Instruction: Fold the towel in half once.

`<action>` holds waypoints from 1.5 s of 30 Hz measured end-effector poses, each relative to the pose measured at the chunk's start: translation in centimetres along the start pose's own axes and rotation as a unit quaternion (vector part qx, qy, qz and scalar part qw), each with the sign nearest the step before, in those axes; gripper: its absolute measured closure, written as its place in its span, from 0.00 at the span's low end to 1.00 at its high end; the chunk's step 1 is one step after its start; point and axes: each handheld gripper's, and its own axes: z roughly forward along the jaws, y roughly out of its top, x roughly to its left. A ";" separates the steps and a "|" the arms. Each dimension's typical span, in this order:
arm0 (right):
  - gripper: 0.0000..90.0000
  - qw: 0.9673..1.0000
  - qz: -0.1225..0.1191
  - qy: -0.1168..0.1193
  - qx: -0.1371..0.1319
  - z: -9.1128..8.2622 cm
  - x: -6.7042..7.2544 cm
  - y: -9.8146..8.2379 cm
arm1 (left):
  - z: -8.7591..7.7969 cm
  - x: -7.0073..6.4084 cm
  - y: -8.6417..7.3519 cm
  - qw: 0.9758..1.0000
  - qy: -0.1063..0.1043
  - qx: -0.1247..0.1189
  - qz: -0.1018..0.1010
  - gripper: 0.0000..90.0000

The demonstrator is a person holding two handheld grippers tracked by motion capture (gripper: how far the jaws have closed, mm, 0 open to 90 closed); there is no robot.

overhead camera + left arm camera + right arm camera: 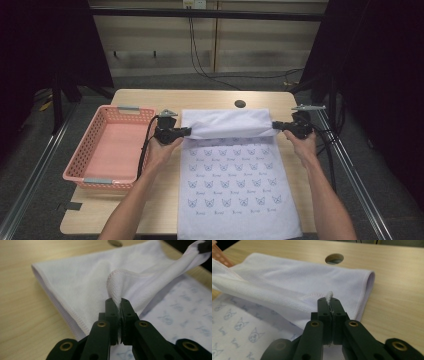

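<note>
Towel, white with little blue cat faces, spread flat down the middle of the desk, far end folded back toward the person so the plain white side faces up. Fold lifted a bit off the printed part, hanging between two corners. Left tongs pinched tight on the left corner of the folded end, a small hump of hem poking up between the black jaws. Right tongs squeezed shut on the right corner, only a tiny tuft of cloth peeking out on top. Pink basket sitting near the towel, on its left side. Round hole in the desk just past the fold.
</note>
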 end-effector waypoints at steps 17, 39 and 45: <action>0.99 0.995 -0.017 0.047 -0.082 -9.5 2.1 -0.3 | -7.0 -5.7 0.0 0.996 -0.076 -0.032 0.045 0.97; 0.99 0.993 -0.049 0.088 -0.065 -15.1 6.8 -5.3 | -11.5 -9.1 -7.1 0.993 -0.108 -0.029 0.050 0.96; 0.98 0.993 -0.041 0.104 -0.032 -14.7 7.0 -9.7 | -9.8 -9.8 -11.4 0.992 -0.116 0.029 0.049 0.94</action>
